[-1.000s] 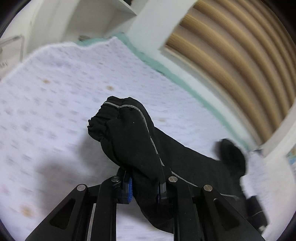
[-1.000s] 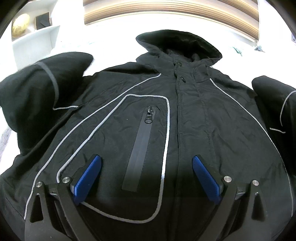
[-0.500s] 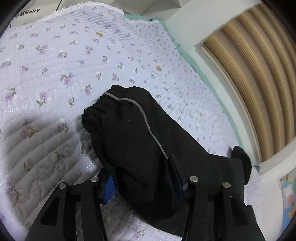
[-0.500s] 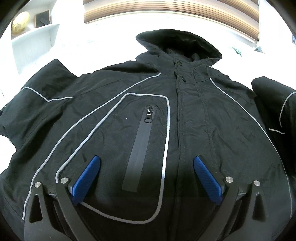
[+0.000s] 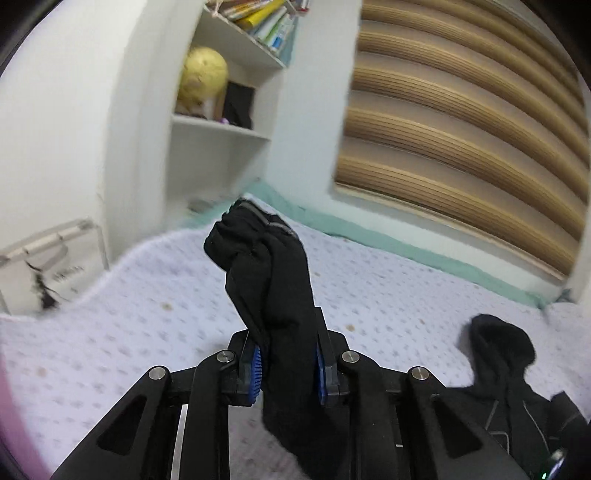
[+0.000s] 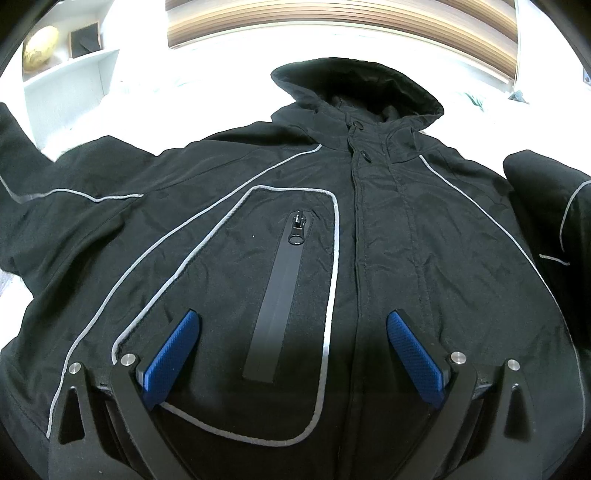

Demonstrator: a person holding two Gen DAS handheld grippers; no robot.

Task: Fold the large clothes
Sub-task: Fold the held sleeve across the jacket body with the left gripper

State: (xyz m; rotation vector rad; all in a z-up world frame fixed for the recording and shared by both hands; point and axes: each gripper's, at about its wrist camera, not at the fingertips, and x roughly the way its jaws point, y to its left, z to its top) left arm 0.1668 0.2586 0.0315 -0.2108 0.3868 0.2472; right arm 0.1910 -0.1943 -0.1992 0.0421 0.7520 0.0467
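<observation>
L wrist view, left→right: clear acrylic stand [image 5: 55,258] at left edge w/ dark print, blurred, can't read. White shelf [image 5: 221,129] upper centre-left: yellow round object [image 5: 203,79], black box beside it, book spines [image 5: 262,16] on top, titles too blurred to read. Left gripper [image 5: 288,363] lower centre, jaws closing, blue pads pinching the black jacket sleeve [image 5: 273,280], which sticks up above the lilac quilt [image 5: 110,332]. Jacket hood [image 5: 502,343] lower right. Wood slat panel [image 5: 461,122] upper right.

R wrist view: black jacket [image 6: 406,258] flat, front up, fills frame; grey piping, chest zip [image 6: 284,288] centre, no brand legible. Right gripper [image 6: 293,354] bottom centre, fingers spread wide over the jacket front, nothing clamped between them.
</observation>
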